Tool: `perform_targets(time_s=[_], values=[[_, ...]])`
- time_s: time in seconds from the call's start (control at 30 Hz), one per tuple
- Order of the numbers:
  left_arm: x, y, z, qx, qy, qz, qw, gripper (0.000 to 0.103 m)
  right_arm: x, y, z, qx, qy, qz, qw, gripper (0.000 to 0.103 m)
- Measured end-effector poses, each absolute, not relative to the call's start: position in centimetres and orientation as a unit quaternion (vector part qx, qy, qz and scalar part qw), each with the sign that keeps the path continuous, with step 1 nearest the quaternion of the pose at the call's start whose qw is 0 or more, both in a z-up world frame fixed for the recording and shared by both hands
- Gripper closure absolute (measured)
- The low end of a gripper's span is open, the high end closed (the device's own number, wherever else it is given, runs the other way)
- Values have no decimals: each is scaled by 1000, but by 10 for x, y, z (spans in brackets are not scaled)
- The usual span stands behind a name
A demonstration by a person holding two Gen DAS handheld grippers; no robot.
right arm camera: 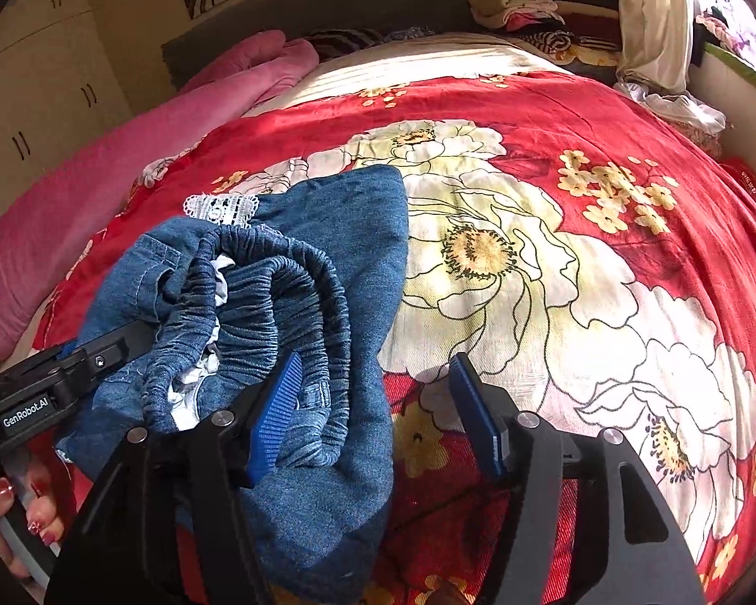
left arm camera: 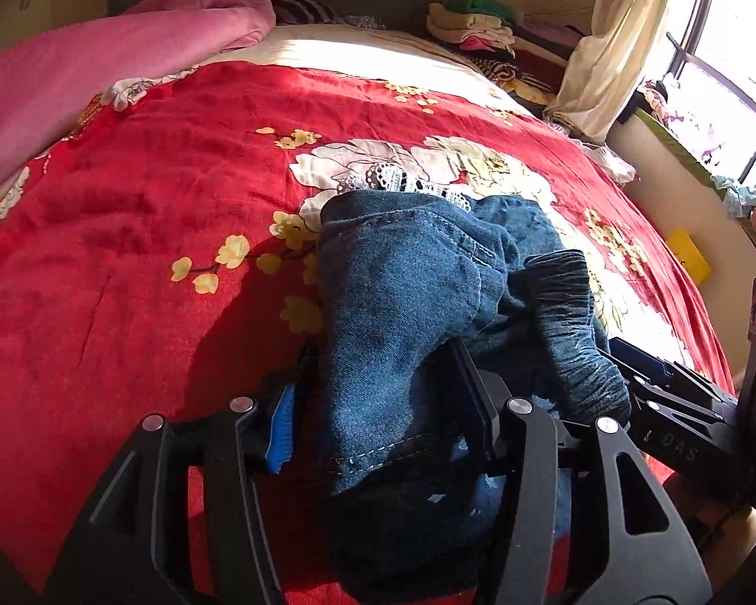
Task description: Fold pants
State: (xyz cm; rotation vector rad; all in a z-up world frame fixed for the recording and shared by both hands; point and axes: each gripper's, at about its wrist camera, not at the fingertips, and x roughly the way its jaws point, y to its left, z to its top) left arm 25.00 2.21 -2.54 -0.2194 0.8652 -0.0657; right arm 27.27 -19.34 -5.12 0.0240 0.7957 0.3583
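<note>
The pants (left arm camera: 403, 277) are small blue denim ones with a gathered elastic waistband (right arm camera: 277, 292) and a white lace trim (right arm camera: 222, 209). They lie bunched on a red floral blanket (left arm camera: 126, 252). My left gripper (left arm camera: 378, 368) straddles a fold of the denim; its jaws stand apart, and the left pad (left arm camera: 282, 423) is clear of the cloth. My right gripper (right arm camera: 375, 360) is open over the blanket (right arm camera: 579, 116) at the pants' right edge. The waistband drapes against its left pad (right arm camera: 277, 413). A hand (right arm camera: 5, 499) holds the left gripper's handle.
A pink quilt (left arm camera: 75, 65) lies along the bed's left side. A pile of folded clothes (right arm camera: 519, 5) sits at the headboard corner. A cream curtain (left arm camera: 610, 40) and a window are at the right, a wardrobe (right arm camera: 35, 75) at the left.
</note>
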Motion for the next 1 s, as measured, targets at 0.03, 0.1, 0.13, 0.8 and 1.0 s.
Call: perform_targets(time_s=[0.03, 0.1, 0.13, 0.8, 1.0], values=[[249, 23, -25, -106, 417, -31, 902, 58, 272, -194, -51, 12, 386, 172, 906, 42], [247, 23, -23, -108, 416, -31, 902, 58, 269, -197, -49, 13, 385, 170, 907, 40], [247, 23, -22, -108, 416, -31, 902, 58, 268, -197, -48, 14, 385, 170, 907, 40], [228, 26, 5, -112, 392, -23, 913, 39, 239, -214, -19, 25, 359, 165, 918, 21], [220, 27, 18, -112, 381, -21, 918, 31, 229, -210, -12, 20, 348, 171, 922, 16]])
